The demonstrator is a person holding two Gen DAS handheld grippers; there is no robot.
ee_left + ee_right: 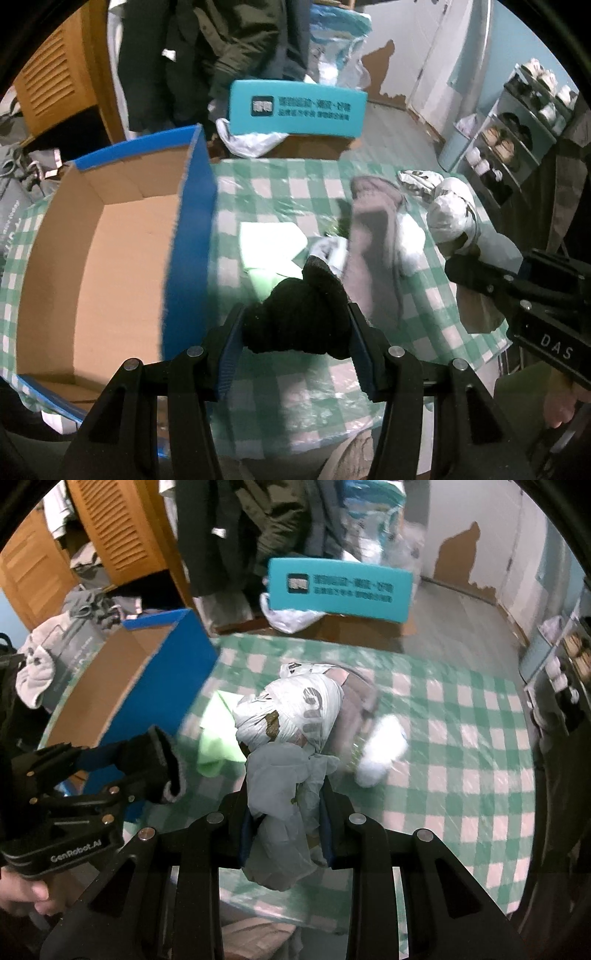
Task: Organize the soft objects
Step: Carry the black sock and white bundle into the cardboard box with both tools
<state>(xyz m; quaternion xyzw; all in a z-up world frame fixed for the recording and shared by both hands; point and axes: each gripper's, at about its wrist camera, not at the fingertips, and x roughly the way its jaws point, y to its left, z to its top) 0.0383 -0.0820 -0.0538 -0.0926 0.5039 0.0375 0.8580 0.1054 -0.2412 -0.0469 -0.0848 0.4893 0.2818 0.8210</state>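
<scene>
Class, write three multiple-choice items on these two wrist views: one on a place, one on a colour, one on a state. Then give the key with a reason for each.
1. Where does the open cardboard box stand on the checked tablecloth in the left wrist view?
A. left side
B. right side
C. under the table

2. What colour is the box's outside?
A. red
B. blue
C. yellow

3. What is the left gripper doing?
A. hanging open and empty
B. gripping a black knitted item
C. gripping a cup

Key: A, the box fills the left of that view; B, its outer wall is blue; B, the fingers press the black fabric.
</scene>
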